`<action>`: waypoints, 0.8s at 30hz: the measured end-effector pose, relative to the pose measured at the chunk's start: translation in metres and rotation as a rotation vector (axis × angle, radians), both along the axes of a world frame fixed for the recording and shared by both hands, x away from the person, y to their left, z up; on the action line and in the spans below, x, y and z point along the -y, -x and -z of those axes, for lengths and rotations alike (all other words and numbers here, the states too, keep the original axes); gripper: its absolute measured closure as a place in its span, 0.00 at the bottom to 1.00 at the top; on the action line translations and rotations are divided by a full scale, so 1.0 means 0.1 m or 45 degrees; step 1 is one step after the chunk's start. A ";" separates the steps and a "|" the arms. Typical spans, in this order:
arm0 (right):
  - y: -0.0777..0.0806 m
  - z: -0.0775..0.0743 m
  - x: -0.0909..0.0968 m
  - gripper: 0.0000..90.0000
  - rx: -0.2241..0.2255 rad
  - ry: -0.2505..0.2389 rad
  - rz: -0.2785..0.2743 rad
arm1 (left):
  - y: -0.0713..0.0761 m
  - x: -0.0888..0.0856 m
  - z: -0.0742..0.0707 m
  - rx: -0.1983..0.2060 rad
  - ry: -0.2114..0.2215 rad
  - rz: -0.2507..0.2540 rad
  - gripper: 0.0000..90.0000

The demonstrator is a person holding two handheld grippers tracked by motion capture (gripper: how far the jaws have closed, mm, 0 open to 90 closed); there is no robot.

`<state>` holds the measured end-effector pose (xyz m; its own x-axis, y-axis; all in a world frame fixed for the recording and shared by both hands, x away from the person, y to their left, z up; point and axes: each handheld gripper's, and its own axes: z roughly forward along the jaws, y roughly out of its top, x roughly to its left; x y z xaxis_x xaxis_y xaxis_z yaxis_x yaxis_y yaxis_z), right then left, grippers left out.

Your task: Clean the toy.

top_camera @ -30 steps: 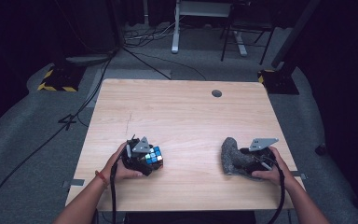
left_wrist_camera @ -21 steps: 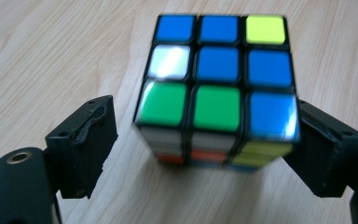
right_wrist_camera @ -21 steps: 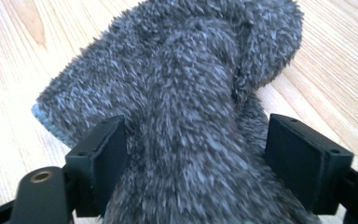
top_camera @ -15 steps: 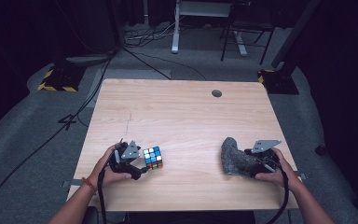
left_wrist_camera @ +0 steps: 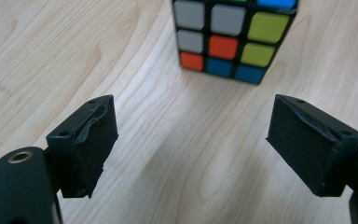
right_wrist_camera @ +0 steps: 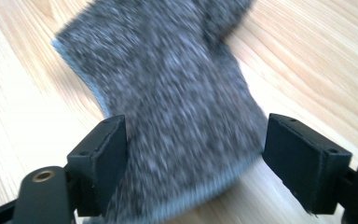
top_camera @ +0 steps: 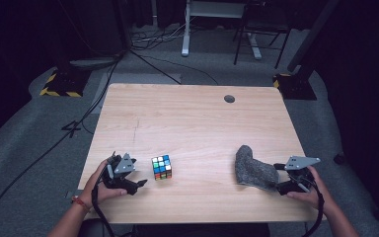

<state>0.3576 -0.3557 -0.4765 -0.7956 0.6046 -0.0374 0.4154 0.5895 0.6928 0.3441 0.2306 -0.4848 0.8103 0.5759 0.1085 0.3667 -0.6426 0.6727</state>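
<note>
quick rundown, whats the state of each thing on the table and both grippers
puzzle cube: scrambled, standing free on the table
grey sock: lying flat, cuff end between the right jaws
left gripper: open, holding nothing, cube just ahead of its jaws
right gripper: open, jaws have just been opening, astride the sock's cuff

Puzzle cube (top_camera: 162, 167) with black edges and white, orange, blue and yellow-green tiles, mottled dark grey sock (top_camera: 254, 170) with a paler grey cuff edge, pale wood-grain bench (top_camera: 192, 118), matt black fingers (left_wrist_camera: 91, 140), grey speckled floor (top_camera: 24, 163)
</note>
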 end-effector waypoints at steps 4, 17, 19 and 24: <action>0.03 0.07 0.16 0.24 -0.010 -0.018 0.063 | 0.00 -0.08 0.05 0.002 -0.013 -0.038 0.19; 0.13 0.26 0.62 0.23 0.037 -0.092 0.388 | -0.02 -0.25 0.19 -0.110 0.117 -0.097 0.18; 0.14 0.27 0.64 0.22 0.037 -0.090 0.392 | -0.02 -0.25 0.19 -0.110 0.116 -0.099 0.18; 0.14 0.27 0.64 0.22 0.035 -0.091 0.394 | -0.01 -0.24 0.19 -0.114 0.117 -0.112 0.18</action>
